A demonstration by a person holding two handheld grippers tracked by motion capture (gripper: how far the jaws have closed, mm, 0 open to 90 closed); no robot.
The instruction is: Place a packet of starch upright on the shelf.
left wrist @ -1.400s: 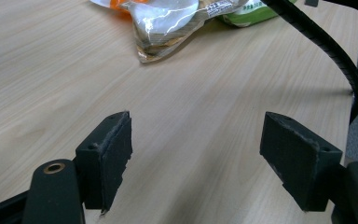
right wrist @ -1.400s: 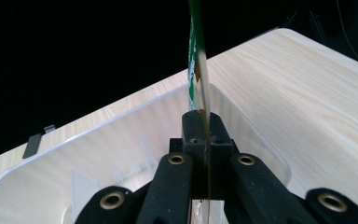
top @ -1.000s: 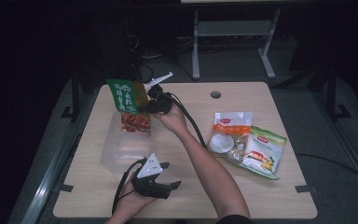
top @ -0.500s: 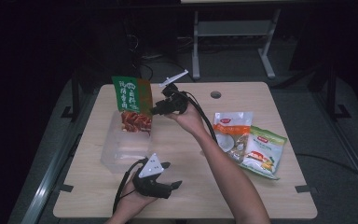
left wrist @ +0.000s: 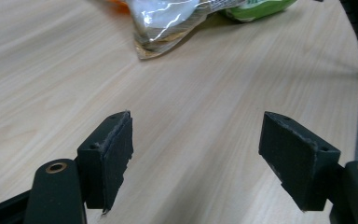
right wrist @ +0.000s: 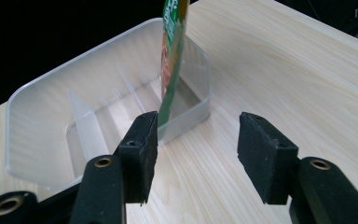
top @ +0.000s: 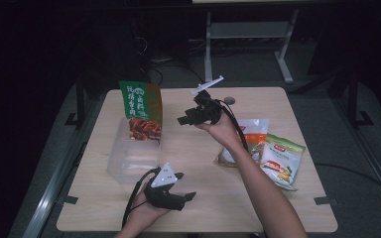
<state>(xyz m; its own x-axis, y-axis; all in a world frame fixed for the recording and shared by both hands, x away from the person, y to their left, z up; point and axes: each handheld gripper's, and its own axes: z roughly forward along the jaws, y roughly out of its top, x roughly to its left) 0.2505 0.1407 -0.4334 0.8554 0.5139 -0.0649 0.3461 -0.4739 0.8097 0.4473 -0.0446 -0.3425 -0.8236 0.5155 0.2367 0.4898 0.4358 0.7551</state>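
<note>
My right gripper [top: 184, 120] has just been opening, nothing between its jaws; the glossy green snack bag [top: 141, 111] stands upright in the clear ribbed plastic tub [top: 121, 166], far left. Left gripper [top: 188, 196] spread over the pale wood surface [top: 198, 163].

Print on green pouch [top: 141, 111] too small to be read, orange packet [top: 250, 130] partly hidden by forearm, packets [left wrist: 177, 21] cut off by top edge

Two snack packets [top: 270, 153] at the wooden table's [top: 203, 208] right edge, metal frame [top: 248, 29] behind
</note>
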